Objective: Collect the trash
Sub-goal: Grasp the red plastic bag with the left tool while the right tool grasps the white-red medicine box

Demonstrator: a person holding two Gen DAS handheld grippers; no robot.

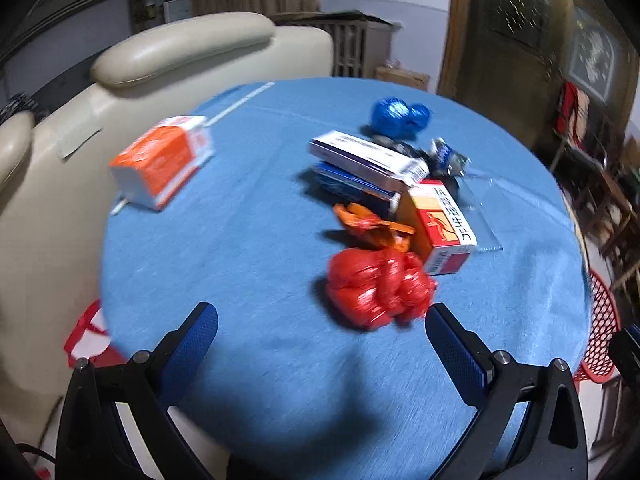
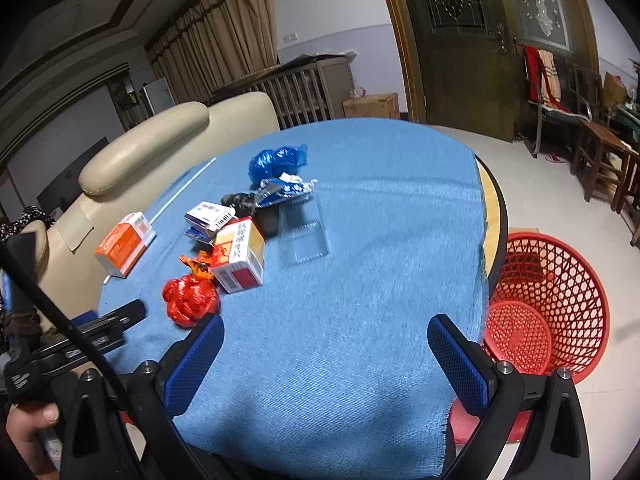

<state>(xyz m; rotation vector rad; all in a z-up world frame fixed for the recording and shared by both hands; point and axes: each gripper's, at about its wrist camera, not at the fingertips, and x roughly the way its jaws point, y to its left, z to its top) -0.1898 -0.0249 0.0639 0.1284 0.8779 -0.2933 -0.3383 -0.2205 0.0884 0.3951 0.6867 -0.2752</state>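
Observation:
Trash lies on a round table with a blue cloth [image 1: 248, 264]. A crumpled red plastic bag [image 1: 378, 286] sits just ahead of my left gripper [image 1: 322, 320], which is open and empty. Behind it are an orange wrapper [image 1: 368, 224], a red-and-yellow box [image 1: 442, 226], a white-and-purple box [image 1: 366, 156], a blue crumpled bag [image 1: 400, 116] and an orange box [image 1: 160, 160] at left. My right gripper [image 2: 326, 334] is open and empty over the cloth; the red bag [image 2: 191, 298] lies to its left. A red mesh basket [image 2: 548, 300] stands on the floor at right.
A clear plastic tray [image 2: 306, 232] lies mid-table. A cream sofa [image 1: 52, 208] borders the table's left side. Wooden chairs [image 2: 600, 148] and a door [image 2: 460, 40] stand at the far right. The left gripper's body [image 2: 76, 340] shows at the right view's left edge.

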